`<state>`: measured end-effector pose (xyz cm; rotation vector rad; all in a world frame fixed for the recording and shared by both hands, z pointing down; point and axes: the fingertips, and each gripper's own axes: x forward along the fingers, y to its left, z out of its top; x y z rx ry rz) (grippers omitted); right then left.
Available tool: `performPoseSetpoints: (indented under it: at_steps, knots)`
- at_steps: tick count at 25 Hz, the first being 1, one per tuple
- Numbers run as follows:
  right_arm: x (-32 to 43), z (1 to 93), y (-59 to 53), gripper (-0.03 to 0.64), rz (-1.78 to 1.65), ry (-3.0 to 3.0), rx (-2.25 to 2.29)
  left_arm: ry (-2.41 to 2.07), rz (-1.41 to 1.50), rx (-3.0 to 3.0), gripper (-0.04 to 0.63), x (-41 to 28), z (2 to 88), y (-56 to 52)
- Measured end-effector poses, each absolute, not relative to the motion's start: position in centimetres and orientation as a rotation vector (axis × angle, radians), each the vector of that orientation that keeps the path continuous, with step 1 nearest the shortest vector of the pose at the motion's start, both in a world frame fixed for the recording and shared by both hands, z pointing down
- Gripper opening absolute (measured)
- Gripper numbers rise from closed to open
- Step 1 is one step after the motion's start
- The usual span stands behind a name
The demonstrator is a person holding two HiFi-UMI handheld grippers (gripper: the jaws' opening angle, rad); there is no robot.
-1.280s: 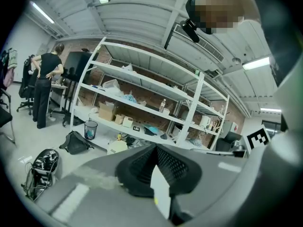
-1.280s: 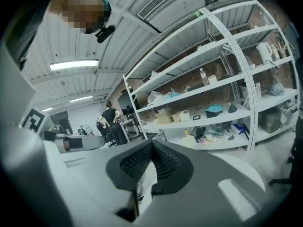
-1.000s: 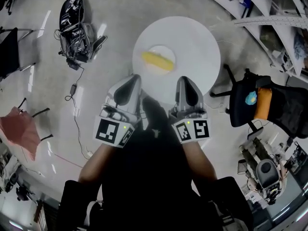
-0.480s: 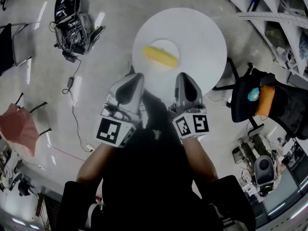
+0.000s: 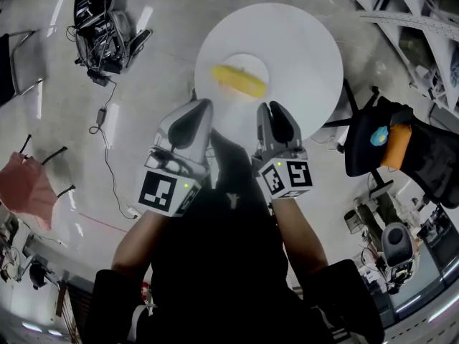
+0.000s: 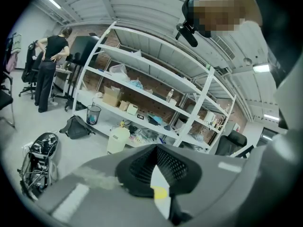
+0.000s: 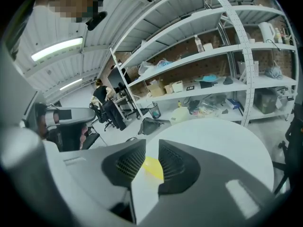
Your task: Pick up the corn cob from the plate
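1 corn cob (image 5: 241, 82), 1 plate (image 5: 248, 62), 1 round table (image 5: 305, 45), 2 hand-held grippers: left (image 5: 204, 106), right (image 5: 267, 108).

A round white table (image 5: 305, 45) carries one white plate (image 5: 240, 64) (lying left of its centre)

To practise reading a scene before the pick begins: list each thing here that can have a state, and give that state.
corn cob: lying on its side on the plate, not gripped.
plate: flat on the round table, holding the cob.
left gripper: jaws together, nothing between them, short of the plate.
right gripper: jaws slightly apart, nothing between them, pointed at the cob.
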<state>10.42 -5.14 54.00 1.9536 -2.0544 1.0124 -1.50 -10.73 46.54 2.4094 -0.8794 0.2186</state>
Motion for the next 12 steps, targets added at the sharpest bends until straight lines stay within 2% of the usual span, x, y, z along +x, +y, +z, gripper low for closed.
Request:
performPoseSetpoints:
  at_steps: [5,12]
  knots:
    - [10.2,55.7,-5.7,0.128,1.026,-2.046,1.869,-0.905,0.113,2.435,0.002,-1.3,46.2,-12.2]
    - [9.6,58.8,-6.0,0.189,0.993,-2.053,1.661,-0.856,0.226,2.390,0.002,-1.2,48.4,-11.7]
